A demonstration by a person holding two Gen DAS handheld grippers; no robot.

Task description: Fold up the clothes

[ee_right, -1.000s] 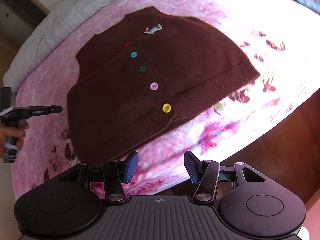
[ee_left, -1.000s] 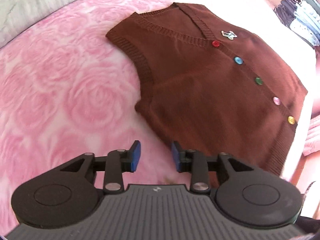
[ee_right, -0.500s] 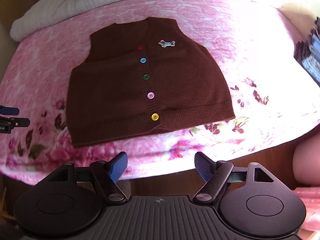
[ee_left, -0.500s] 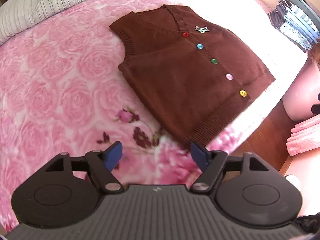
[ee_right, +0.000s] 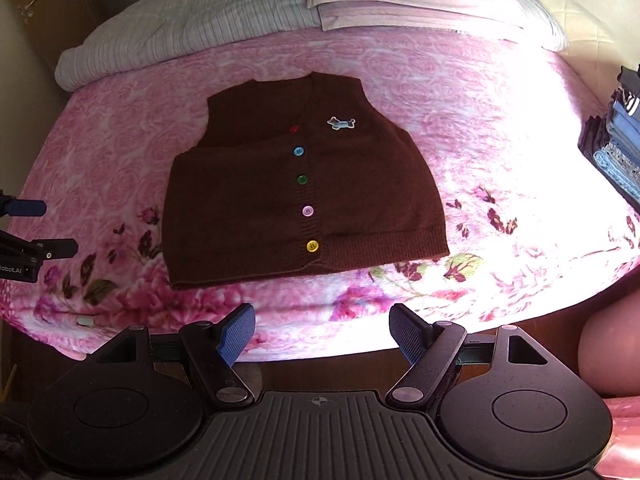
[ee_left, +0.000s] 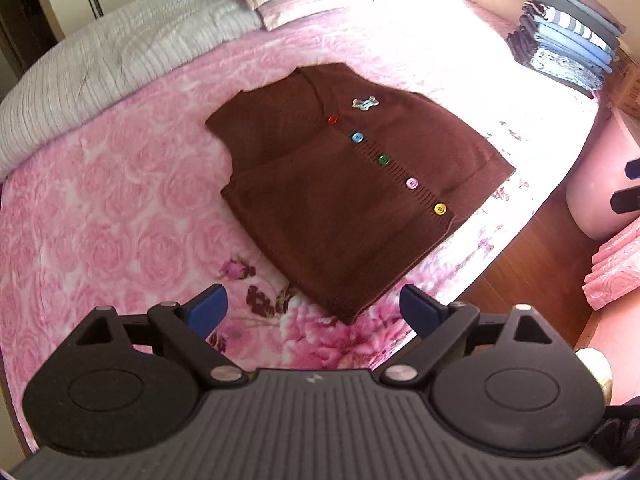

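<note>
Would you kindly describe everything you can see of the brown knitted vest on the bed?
The brown vest is a sleeveless knit with a V-neck and ribbed hem. Five buttons run down its front: red, blue, green, pink, yellow. A small dog-shaped patch sits on the chest. It lies flat, front up, buttoned and unfolded, on the pink rose blanket, hem near the bed's edge. Neither gripper touches it.

Home bedroom: bed [ee_right: 400, 60], pillows [ee_right: 400, 4], folded clothes stack [ee_left: 568, 56].
</note>
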